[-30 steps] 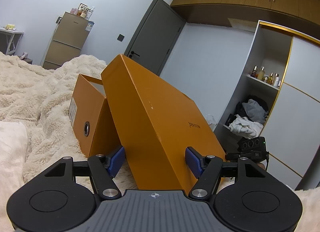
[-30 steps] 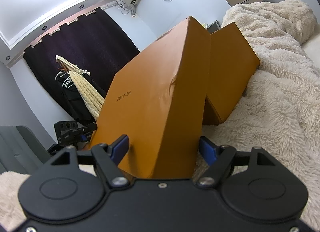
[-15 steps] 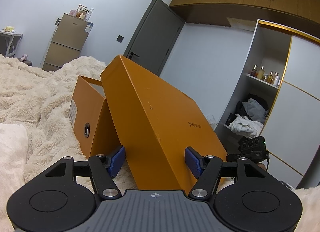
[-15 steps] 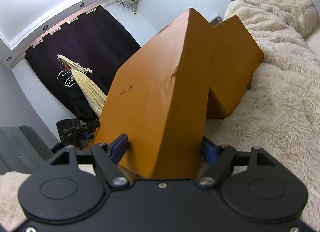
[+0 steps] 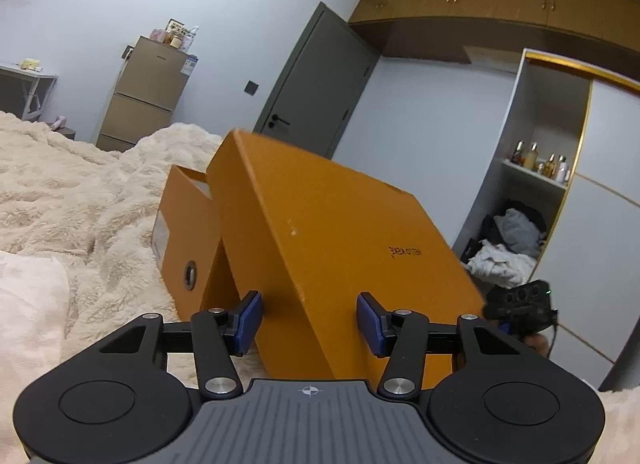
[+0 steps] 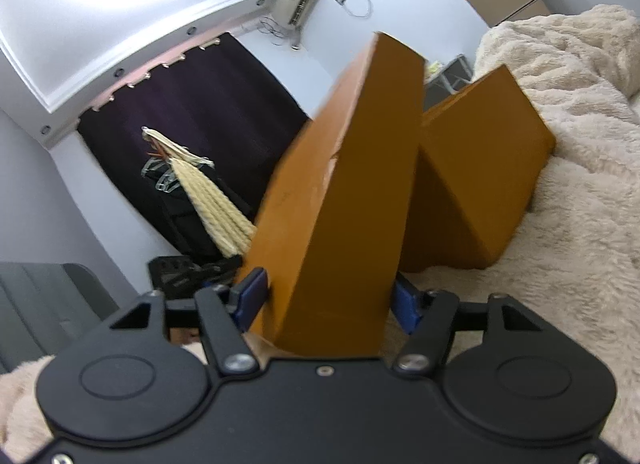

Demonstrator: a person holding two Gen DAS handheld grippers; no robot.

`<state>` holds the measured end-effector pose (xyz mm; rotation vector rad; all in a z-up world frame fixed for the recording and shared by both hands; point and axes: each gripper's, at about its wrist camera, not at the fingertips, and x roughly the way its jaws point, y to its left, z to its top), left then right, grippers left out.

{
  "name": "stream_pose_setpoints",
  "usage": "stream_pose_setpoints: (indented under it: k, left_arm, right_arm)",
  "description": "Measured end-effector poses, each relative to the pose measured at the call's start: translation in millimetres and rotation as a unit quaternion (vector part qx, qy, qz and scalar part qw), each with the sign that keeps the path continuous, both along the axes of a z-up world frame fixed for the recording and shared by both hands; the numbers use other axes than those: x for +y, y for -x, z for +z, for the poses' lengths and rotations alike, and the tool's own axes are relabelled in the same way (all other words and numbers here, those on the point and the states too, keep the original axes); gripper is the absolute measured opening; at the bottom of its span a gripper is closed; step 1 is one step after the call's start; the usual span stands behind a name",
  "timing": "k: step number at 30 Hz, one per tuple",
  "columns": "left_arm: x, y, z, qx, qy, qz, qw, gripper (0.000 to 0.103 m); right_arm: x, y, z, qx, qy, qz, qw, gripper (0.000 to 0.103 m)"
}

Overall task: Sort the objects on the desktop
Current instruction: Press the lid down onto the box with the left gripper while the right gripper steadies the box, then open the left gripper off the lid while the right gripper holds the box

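- Left gripper [image 5: 309, 322] is clamped on the tilted orange box lid [image 5: 332, 240].
- Right gripper [image 6: 328, 300] is closing on the lid's other end.
- Open box [image 5: 182, 224] rests on the blanket [image 5: 72, 184].

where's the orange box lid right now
The orange box lid is tilted up over the fluffy blanket, leaning at the open orange box, one end between each gripper's fingers: left gripper, right gripper.
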<state>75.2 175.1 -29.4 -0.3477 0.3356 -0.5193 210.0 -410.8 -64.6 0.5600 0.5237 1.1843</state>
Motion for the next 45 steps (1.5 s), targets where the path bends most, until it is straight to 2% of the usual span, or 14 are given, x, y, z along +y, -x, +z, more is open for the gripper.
stream_pose_setpoints:
  k: [6, 25, 37, 45]
  left_arm:
    - [2, -1, -1, -0.003, 0.006, 0.003, 1.0000, 0.045]
    - [8, 1, 16, -0.025, 0.021, 0.007, 0.9994, 0.045]
    - [10, -12, 52, -0.043, 0.023, 0.034, 0.9982, 0.045]
    - [-1, -35, 105, -0.061, -0.001, 0.048, 0.9970, 0.045]
  right_arm:
    - [1, -4, -5, 0.010, -0.003, 0.000, 1.000, 0.063]
    - [6, -3, 6, 0.007, -0.013, -0.005, 1.000, 0.063]
    - [15, -15, 31, -0.007, -0.007, -0.005, 1.000, 0.064]
    - [17, -35, 63, -0.009, -0.004, -0.016, 1.000, 0.067]
